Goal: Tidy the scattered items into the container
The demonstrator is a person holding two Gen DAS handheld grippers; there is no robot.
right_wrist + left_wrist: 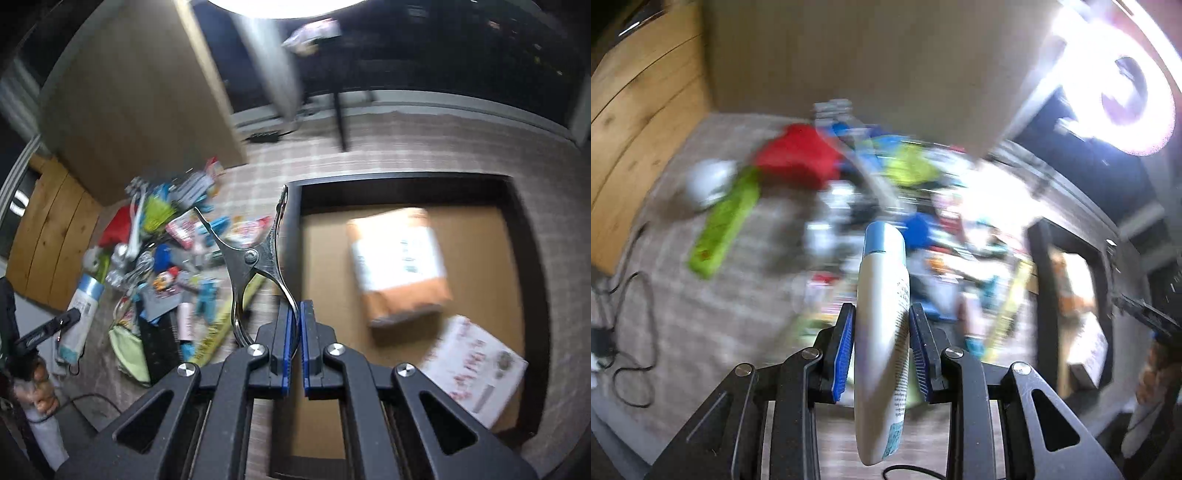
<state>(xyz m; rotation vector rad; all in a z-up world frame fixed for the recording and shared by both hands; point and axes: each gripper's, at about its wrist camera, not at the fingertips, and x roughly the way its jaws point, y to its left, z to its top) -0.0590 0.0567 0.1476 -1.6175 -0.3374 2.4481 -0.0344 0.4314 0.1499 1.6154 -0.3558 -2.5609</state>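
Note:
My left gripper (881,347) is shut on a white tube with a blue cap (882,325) and holds it above the carpet. The tube also shows at the left of the right wrist view (79,314). My right gripper (295,347) is shut on one handle of silver metal scissors (255,258), held just left of the black-walled container (295,229). The container has a brown floor with an orange package (399,266) and a white printed box (476,365) inside. A pile of scattered items (173,251) lies on the carpet to its left.
In the left wrist view a red cloth (798,155), a green flat box (724,225) and a white cup (705,181) lie on the carpet, with black cables (631,332) at the left. A wooden cabinet (639,110) and a tan panel (140,103) stand behind the pile.

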